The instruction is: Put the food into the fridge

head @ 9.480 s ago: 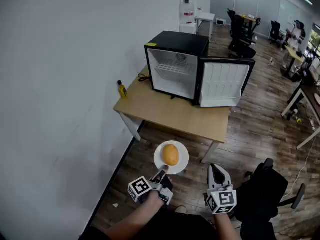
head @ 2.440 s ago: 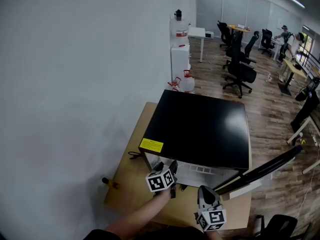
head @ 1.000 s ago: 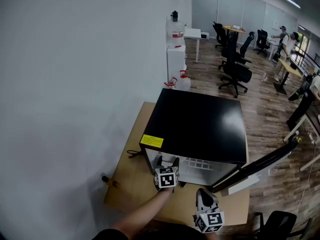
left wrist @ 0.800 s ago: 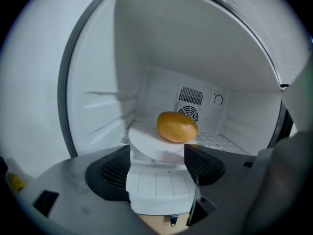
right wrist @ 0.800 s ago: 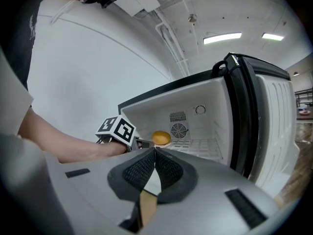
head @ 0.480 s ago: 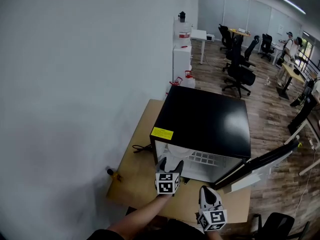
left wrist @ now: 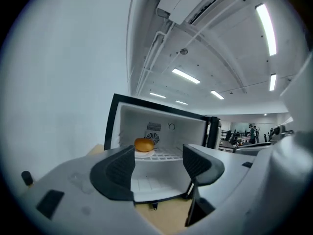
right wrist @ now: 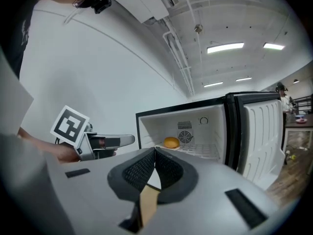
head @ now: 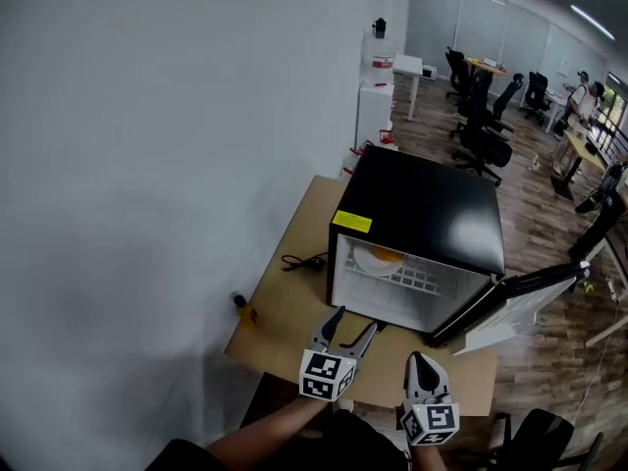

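Note:
An orange bun (head: pixel 385 256) (left wrist: pixel 144 144) (right wrist: pixel 171 142) lies on a white plate (head: pixel 368 261) on the wire shelf inside the open black mini fridge (head: pixel 422 214). My left gripper (head: pixel 350 332) (left wrist: pixel 157 168) hangs open and empty in front of the fridge, over the wooden table (head: pixel 285 307). To its right, my right gripper (head: pixel 420 364) (right wrist: pixel 154 166) is shut with nothing between its fingers. The fridge door (head: pixel 520 297) (right wrist: pixel 261 131) stands swung out to the right.
A small yellow bottle (head: pixel 242 309) stands at the table's left edge by the white wall. A black power cable (head: pixel 304 260) lies left of the fridge. Office chairs (head: pixel 486 130) and desks fill the room behind.
My left gripper has pulled back out of the fridge, empty, leaving the plate with the bun on the shelf. The head view has shifted so the fridge sits further right.

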